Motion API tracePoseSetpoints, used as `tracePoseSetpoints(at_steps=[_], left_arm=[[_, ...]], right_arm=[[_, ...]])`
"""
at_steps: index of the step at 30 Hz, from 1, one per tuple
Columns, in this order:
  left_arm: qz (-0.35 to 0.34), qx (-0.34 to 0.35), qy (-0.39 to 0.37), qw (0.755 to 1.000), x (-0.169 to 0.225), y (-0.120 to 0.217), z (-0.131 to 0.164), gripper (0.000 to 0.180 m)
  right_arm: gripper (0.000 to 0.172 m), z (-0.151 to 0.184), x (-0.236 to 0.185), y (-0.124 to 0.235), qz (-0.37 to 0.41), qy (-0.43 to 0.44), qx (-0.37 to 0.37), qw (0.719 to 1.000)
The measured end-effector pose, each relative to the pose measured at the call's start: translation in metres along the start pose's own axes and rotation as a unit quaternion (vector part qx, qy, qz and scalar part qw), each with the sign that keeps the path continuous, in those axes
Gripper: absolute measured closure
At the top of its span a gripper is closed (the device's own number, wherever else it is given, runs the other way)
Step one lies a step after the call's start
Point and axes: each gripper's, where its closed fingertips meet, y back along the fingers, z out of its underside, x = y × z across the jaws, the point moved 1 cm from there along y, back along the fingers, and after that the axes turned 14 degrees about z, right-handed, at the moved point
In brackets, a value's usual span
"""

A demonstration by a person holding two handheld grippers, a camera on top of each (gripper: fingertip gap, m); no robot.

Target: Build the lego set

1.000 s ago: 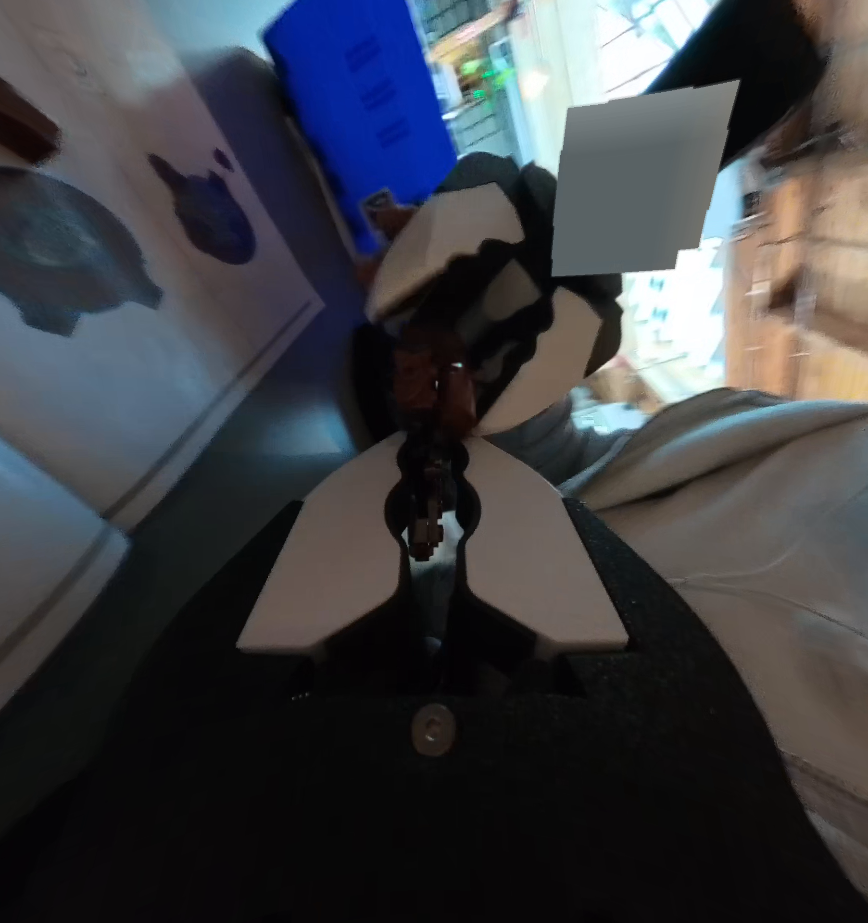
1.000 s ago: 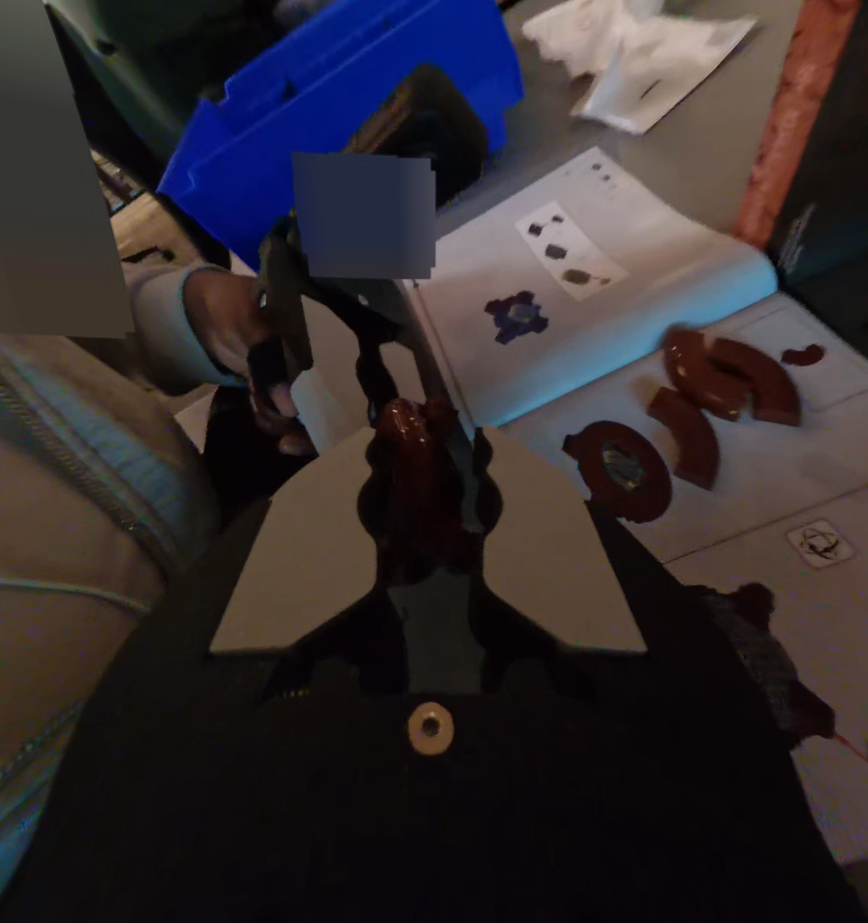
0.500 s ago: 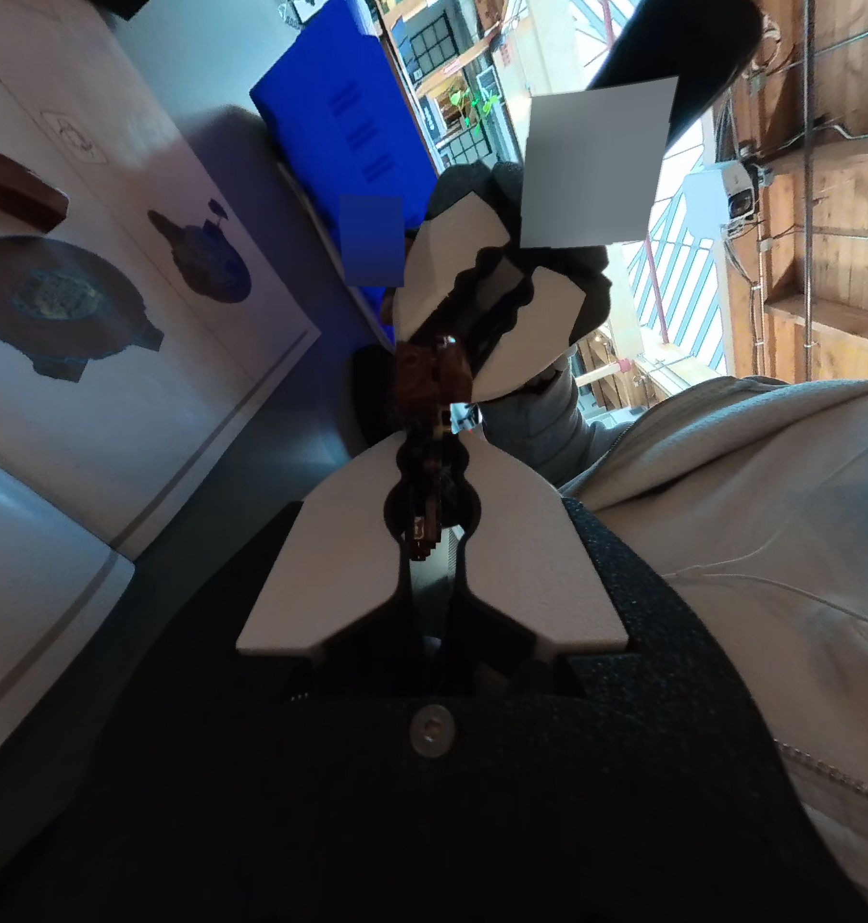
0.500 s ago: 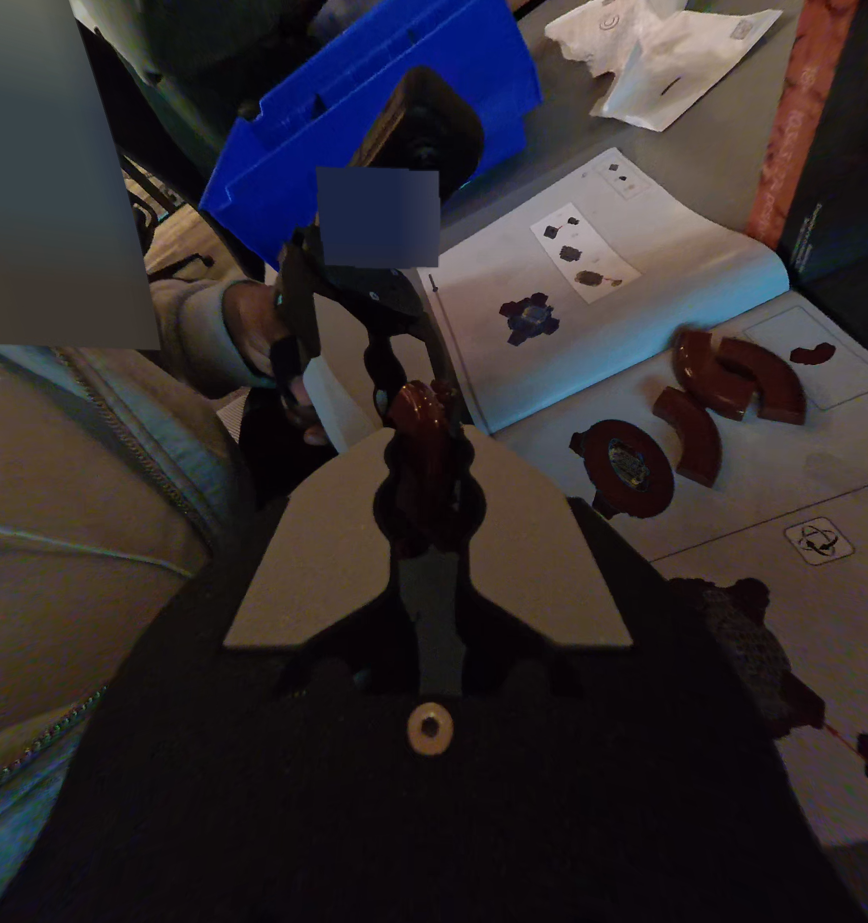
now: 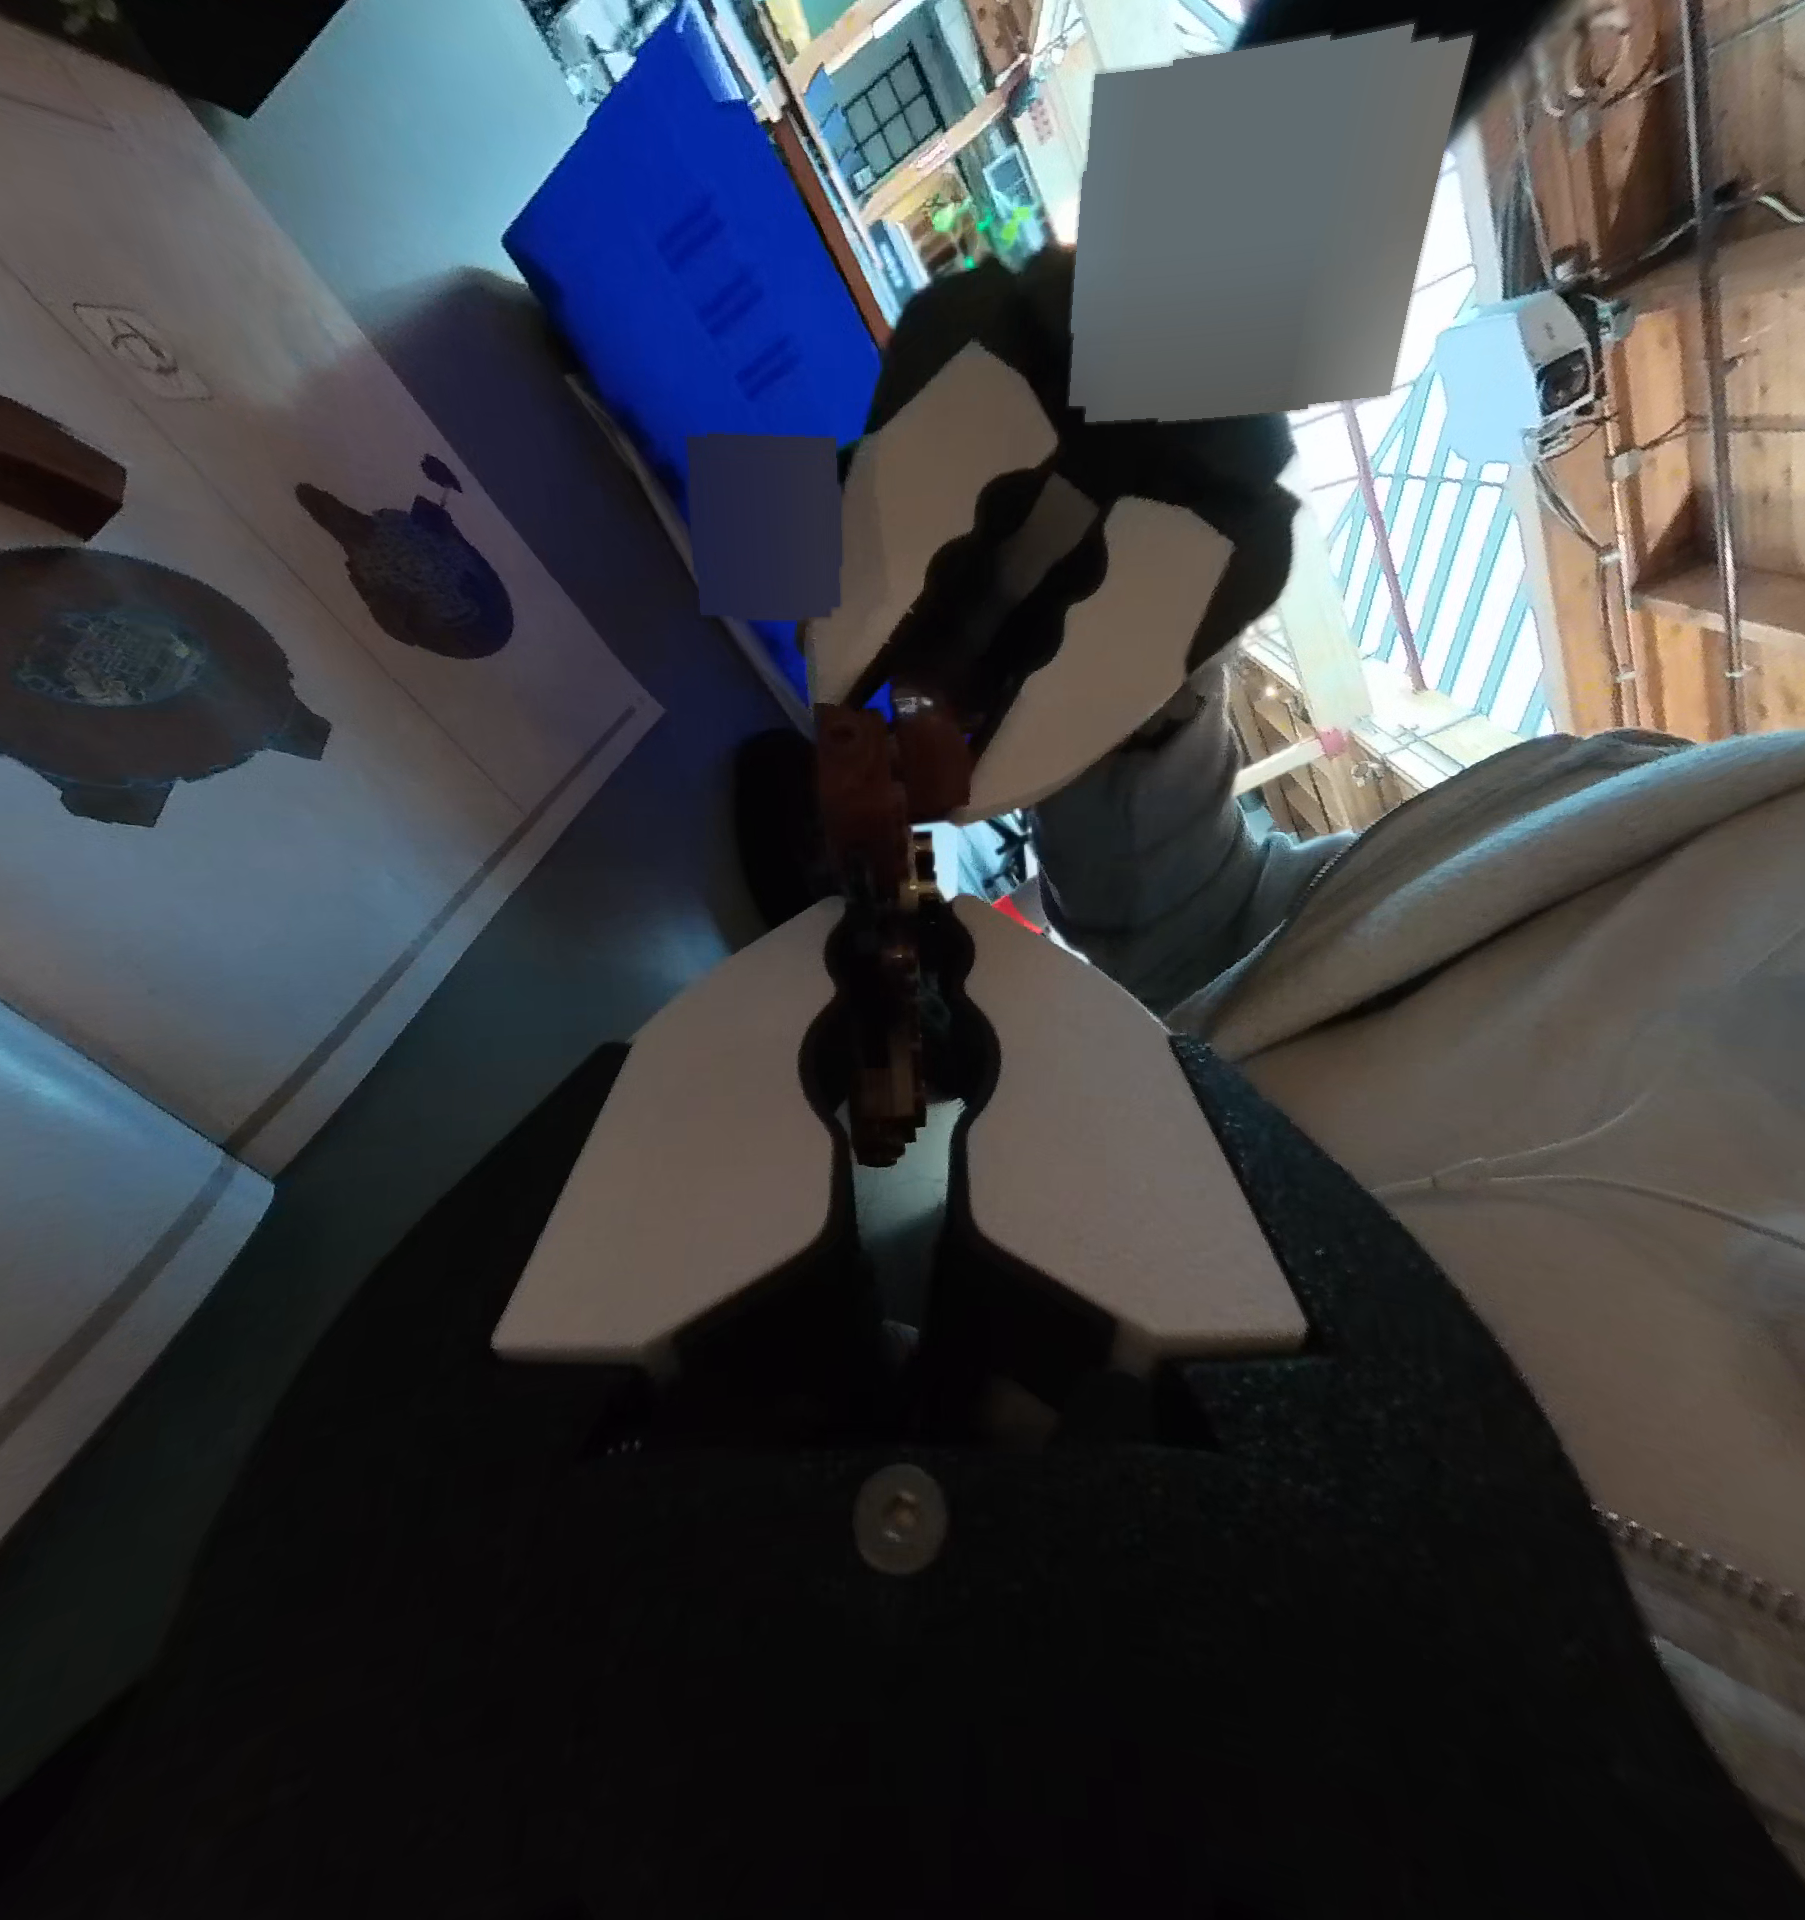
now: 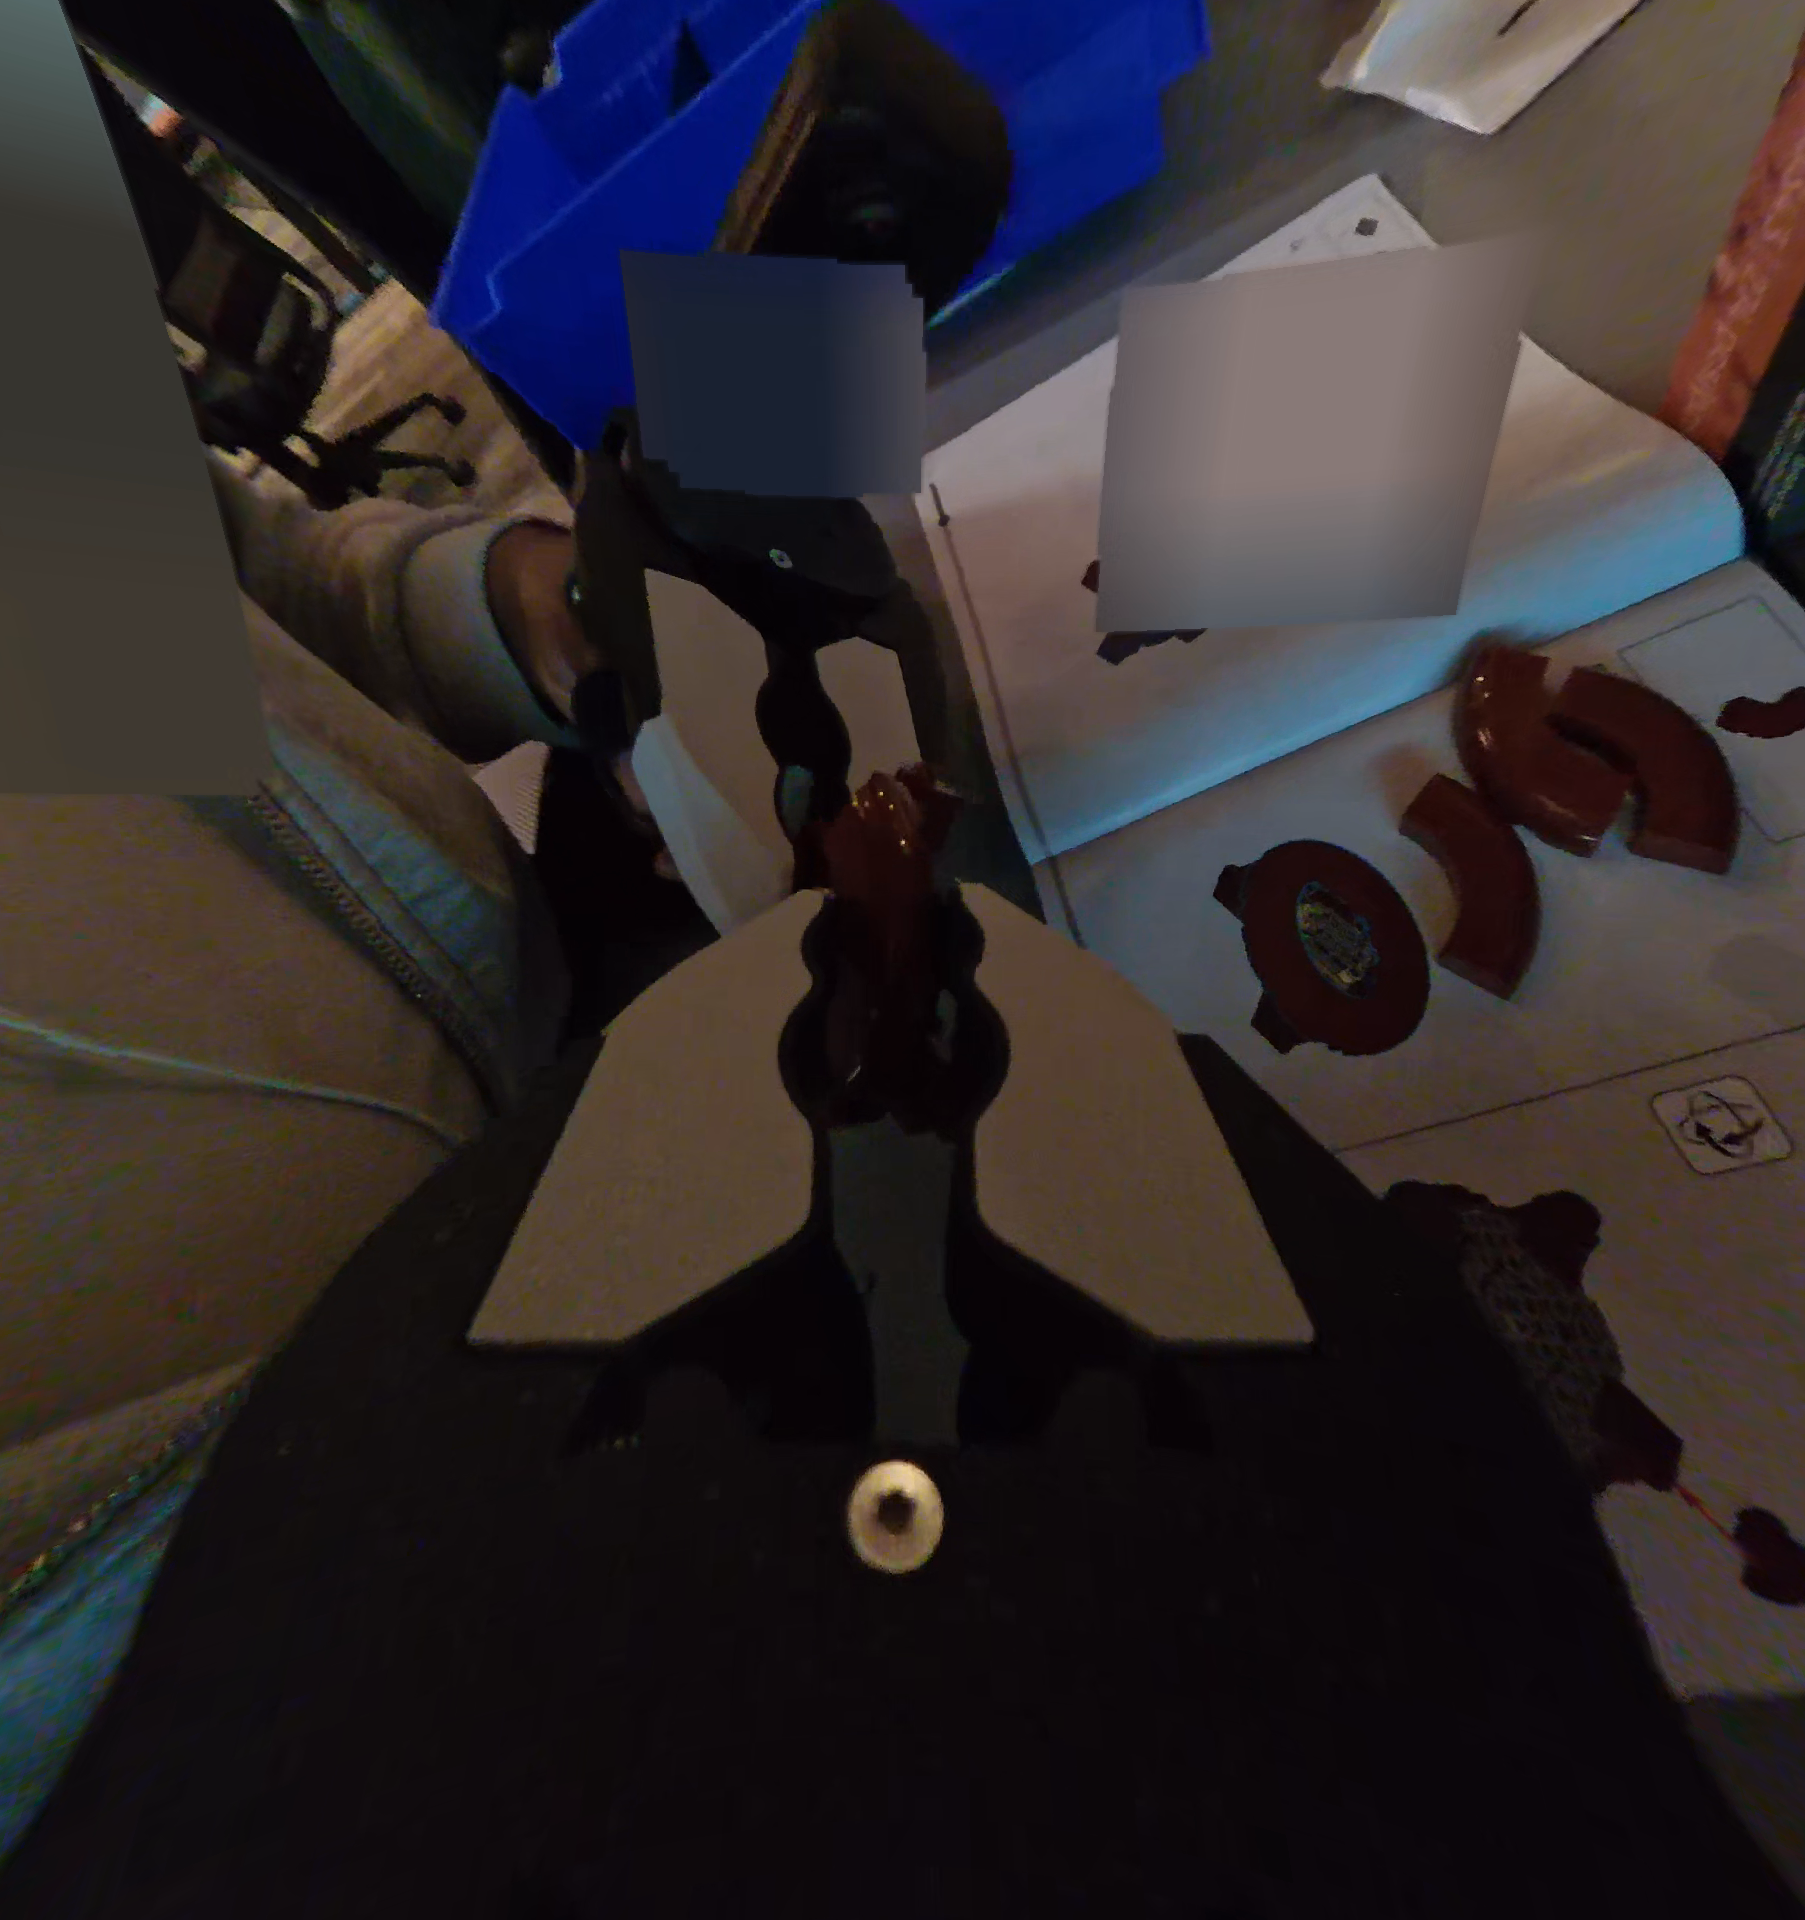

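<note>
Two grippers meet tip to tip near the middle of both views, each clamped on a small reddish-brown brick-built piece. The left gripper (image 5: pixel 893 914) has its pale fingers (image 5: pixel 732 1091) closed on a thin, dark brown studded assembly (image 5: pixel 882 1049) that runs up out of the jaws, and the right gripper (image 6: pixel 893 904) is shut on a glossier brown chunk (image 6: pixel 882 935) whose knobbly top pokes out past the fingertips. Both pieces look light, hard and rigid (plastic, by the sheen), so they should neither bend nor crush, but the smooth faces may slip and a stacked build can pop apart if twisted; a hold across the flat sides, close to the joint, seems safest. The left wrist view, tilted so the paper sheet (image 5: pixel 254 831) climbs the left side of the frame, shows the right gripper from the front in the upper middle, its wavy-edged fingers closed on a brown piece (image 5: pixel 929 748) that touches the top of the left one's assembly; it also shows a blue bin (image 5: pixel 690 260) and a pale sleeve at right. The right wrist view is dimmer but looks down on the table: a brown ring with a patterned centre (image 6: pixel 1324 935) and curved brown segments (image 6: pixel 1563 769) lie on an open booklet (image 6: pixel 1293 727) at the right of the frame, and a hand (image 6: pixel 545 623) grips the left tool's handle at middle left, none of which the other view shows.
</note>
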Motion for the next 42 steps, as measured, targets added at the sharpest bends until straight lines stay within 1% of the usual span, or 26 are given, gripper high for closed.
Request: tracePoseSetpoints(at_steps=[4,9,14,19,23,25,27,30,32,36,39,42], left_arm=[[0.002,-0.02,0.002,1.0,0.001,-0.001,0.004,0.167],[0.004,-0.039,0.026,0.999,-0.002,-0.003,0.009,0.167],[0.012,-0.043,0.036,0.998,-0.001,-0.003,0.01,0.167],[0.018,-0.038,0.043,0.998,-0.001,-0.003,0.009,0.167],[0.041,-0.053,0.072,0.995,0.001,-0.004,0.013,0.167],[0.062,-0.064,0.094,0.992,0.004,-0.004,0.015,0.167],[0.089,-0.074,0.118,0.986,0.009,-0.004,0.016,0.167],[0.116,-0.085,0.13,0.981,0.015,-0.003,0.017,0.167],[0.129,-0.086,0.138,0.978,0.018,-0.002,0.016,0.167],[0.153,-0.05,0.154,0.975,0.021,0.002,0.007,0.168],[0.159,-0.039,0.152,0.975,0.023,0.004,0.005,0.168],[0.161,-0.017,0.149,0.975,0.024,0.007,0.0,0.168]], right_arm=[[0.156,0.004,-0.002,0.0,-0.046,-0.041,-0.008,0.998],[0.155,0.009,-0.002,0.001,-0.05,-0.029,-0.024,0.998],[0.155,0.01,-0.003,0.001,-0.049,0.018,-0.044,0.998],[0.155,0.009,-0.004,0.001,-0.054,0.036,-0.053,0.996],[0.154,0.013,-0.007,0.002,-0.05,0.091,-0.099,0.99],[0.152,0.015,-0.01,0.001,-0.055,0.1,-0.125,0.986],[0.151,0.014,-0.015,-0.001,-0.077,0.082,-0.136,0.984],[0.15,0.012,-0.022,-0.001,-0.115,0.027,-0.154,0.981],[0.15,0.009,-0.024,0.0,-0.124,0.008,-0.149,0.981],[0.134,-0.011,-0.023,0.004,-0.117,-0.039,-0.075,0.99],[0.118,-0.019,-0.014,0.008,-0.1,-0.088,-0.031,0.991],[0.115,-0.02,-0.006,0.013,-0.091,-0.149,0.008,0.985]])
